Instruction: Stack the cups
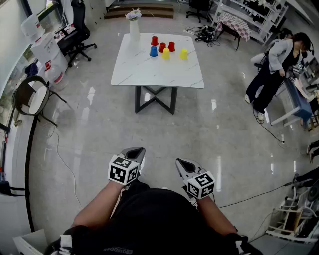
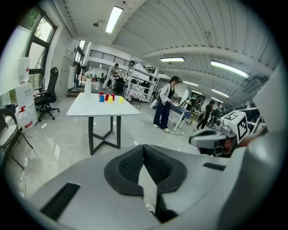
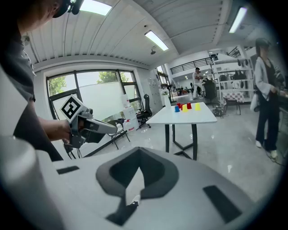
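No legible text; only square black-and-white markers (image 1: 119, 174) on left tool (image 1: 134, 154) and right tool (image 1: 184, 167).

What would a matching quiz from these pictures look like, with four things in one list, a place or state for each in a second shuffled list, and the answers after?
Things:
1. vase
2. blue cup
3. office chair
4. right gripper

Places or states:
A. on the floor, left of the table
B. shut, nothing in it, well short of the table
C. on the table beside a yellow cup
D. at the table's far edge, holding flowers

Pairs: 1-D, 2-C, 3-A, 4-B.
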{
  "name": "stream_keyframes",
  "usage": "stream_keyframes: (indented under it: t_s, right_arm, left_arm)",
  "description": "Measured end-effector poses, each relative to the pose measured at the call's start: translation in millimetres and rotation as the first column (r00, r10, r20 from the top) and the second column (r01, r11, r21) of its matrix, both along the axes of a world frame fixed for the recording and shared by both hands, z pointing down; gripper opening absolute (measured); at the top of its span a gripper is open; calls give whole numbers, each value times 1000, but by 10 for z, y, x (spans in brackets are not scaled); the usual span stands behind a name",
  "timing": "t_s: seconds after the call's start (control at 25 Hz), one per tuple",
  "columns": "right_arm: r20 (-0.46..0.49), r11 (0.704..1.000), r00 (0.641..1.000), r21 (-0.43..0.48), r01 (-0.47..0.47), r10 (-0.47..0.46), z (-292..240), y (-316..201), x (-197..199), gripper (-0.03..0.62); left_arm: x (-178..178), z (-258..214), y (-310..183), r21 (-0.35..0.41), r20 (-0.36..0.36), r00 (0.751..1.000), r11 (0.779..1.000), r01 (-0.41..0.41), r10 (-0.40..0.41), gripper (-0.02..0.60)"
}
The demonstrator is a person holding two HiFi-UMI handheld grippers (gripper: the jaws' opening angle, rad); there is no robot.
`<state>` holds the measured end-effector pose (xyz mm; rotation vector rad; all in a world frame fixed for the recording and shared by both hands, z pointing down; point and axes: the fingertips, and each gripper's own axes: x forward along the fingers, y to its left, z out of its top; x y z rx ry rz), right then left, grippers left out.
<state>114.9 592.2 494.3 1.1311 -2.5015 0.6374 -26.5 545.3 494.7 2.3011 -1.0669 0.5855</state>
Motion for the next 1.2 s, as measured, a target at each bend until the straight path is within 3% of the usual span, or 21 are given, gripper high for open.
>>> stream_keyframes:
  t_s: [0.56,0.96,1.2]
  right_arm:
    - [46,1000,999,23,15,-16,-61,229,203,2]
    - [44,999,998,18,34,-35,39,451,471,2]
    - [64,999,997,2,32,-32,87,421,508,2]
  left_arm:
    - [240,-16,249,12,6,1000,1000,15,-15,5]
    - [394,62,510,-1,12,997,997,80,-80,3]
    - [442,136,589,-27,32,997,997,73,-73,3]
